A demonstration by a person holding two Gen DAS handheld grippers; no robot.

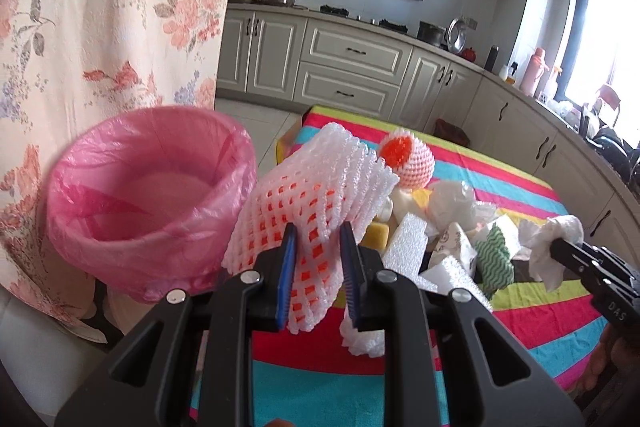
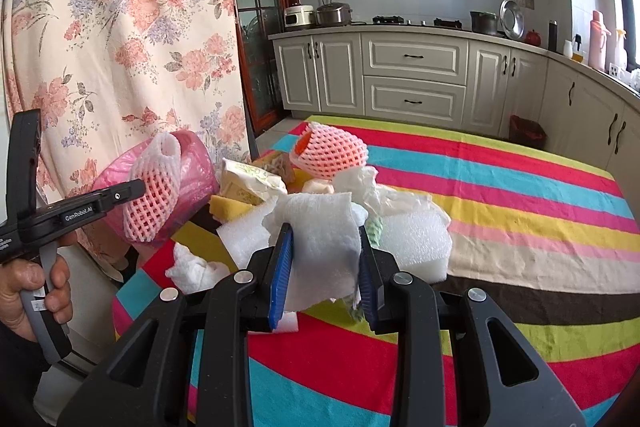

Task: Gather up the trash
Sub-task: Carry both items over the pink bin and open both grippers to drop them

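Pink-lined bin (image 1: 152, 195) shows nothing inside — left jaws clamp foam net (image 1: 304, 211), right jaws clamp tissue (image 2: 324, 247).

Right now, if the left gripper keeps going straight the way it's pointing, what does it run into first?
Probably the trash pile on the striped tablecloth. The left gripper, shut on a foam fruit net, points past the pink-lined bin, which sits off to its left. Depth is unclear.

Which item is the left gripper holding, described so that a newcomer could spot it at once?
Start at the striped tablecloth and go to its left edge, where the pink-lined bin stands. Just right of the bin, the left gripper is shut on a white foam fruit net. Unlike the second net on the pile, it is empty.
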